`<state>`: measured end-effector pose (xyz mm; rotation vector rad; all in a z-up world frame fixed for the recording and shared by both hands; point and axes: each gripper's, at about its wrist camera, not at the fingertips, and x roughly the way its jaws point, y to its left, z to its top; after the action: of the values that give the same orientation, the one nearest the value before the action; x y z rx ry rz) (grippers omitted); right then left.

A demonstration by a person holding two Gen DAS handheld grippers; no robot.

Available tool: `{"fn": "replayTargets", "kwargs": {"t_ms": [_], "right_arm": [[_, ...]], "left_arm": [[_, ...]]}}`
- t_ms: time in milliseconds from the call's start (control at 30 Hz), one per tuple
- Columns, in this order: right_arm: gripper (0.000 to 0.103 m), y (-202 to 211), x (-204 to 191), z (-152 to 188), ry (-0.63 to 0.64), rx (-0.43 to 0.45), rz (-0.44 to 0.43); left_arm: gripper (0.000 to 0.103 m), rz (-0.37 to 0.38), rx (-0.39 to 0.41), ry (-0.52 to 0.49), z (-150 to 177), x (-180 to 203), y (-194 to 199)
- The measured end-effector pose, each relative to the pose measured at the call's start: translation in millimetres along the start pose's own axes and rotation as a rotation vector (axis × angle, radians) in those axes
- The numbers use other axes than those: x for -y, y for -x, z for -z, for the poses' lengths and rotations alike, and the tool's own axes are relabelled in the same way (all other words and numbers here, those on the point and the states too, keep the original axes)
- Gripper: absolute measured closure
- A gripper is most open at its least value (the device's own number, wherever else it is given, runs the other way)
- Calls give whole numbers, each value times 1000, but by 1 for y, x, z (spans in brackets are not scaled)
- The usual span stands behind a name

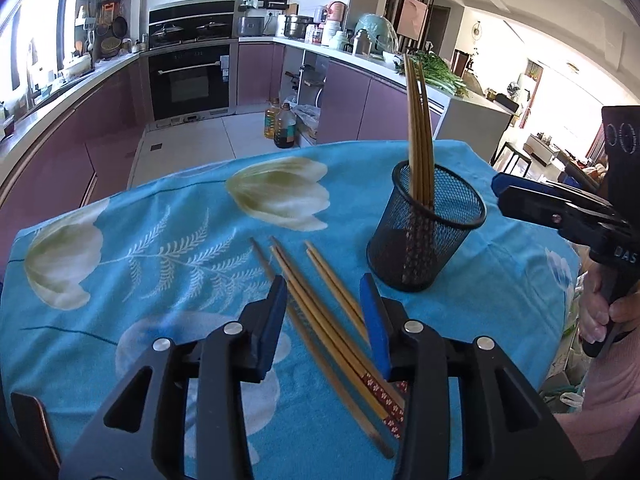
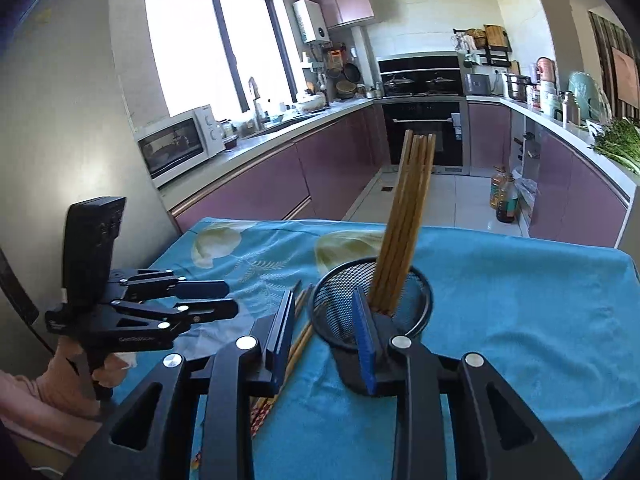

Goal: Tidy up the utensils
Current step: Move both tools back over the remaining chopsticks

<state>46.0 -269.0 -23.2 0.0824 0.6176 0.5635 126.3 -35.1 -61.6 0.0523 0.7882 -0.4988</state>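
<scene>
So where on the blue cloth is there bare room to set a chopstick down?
Free: the wide stretch of floral blue tablecloth left of the loose wooden chopsticks, and the cloth right of the black mesh cup. Crowded: the strip between the loose chopsticks and the cup, where the left gripper hangs.

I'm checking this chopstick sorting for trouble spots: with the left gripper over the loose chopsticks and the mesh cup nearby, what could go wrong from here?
1. The loose chopsticks lie bunched and partly crossed between the open left gripper; closing may catch several or scatter them.
2. The mesh cup looks light, with tall chopsticks in the cup leaning; a nudge from the right gripper close by might tip it.
</scene>
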Motion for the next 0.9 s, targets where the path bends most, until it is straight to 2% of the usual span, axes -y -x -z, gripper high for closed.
{"fn": "replayTargets", "kwargs": {"t_ms": [133,267,400,900], "right_arm": [[72,-18,-18,21,24,-91,-24],[72,-45,-22,42,-11,-179,-41],[72,-65,-21,54,-43,-227,-35],[72,-88,-28,65,-31,-274,38]], "left_arm": [[65,-16,-46,2,22,-3,-4],[65,-19,-84,7,40,-3,-11],[65,-38,-116,13,50,0,-22],[65,-77,-153,6,49,2,-46]]}}
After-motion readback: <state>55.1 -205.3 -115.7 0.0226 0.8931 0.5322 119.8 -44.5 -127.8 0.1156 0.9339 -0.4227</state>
